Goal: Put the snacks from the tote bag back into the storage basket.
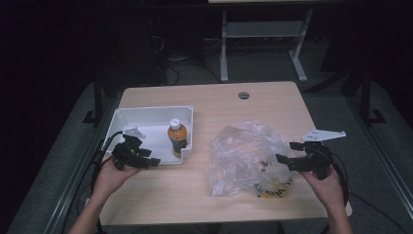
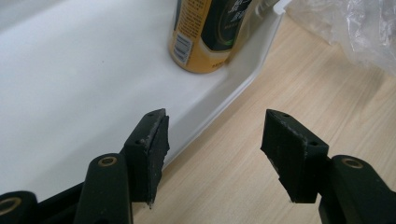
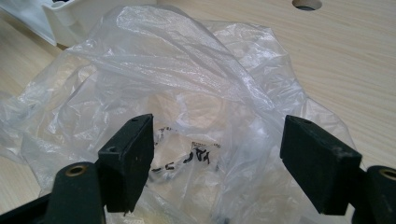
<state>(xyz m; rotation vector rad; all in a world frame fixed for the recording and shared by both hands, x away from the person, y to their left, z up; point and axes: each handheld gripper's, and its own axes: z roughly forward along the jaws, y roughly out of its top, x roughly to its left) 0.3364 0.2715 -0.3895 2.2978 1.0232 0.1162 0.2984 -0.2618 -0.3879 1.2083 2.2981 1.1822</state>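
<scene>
An orange drink bottle (image 1: 177, 137) with a white cap stands upright in the front right corner of a white tray (image 1: 127, 121); its lower part, the bottle (image 2: 208, 35), shows close up in the left gripper view. My left gripper (image 1: 152, 161) hovers open over the tray's front rim (image 2: 224, 95), with nothing between its jaws. A crumpled clear plastic bag (image 1: 248, 156) lies on the table to the right, with something yellow and dark print inside. My right gripper (image 1: 286, 152) is open at the bag's right edge, pointing at the bag (image 3: 196, 107).
The wooden table (image 1: 219, 105) has a round cable hole (image 1: 244, 95) near its far edge. Cables trail from both grippers off the table's front. A desk frame (image 1: 263, 44) stands on the dark floor beyond.
</scene>
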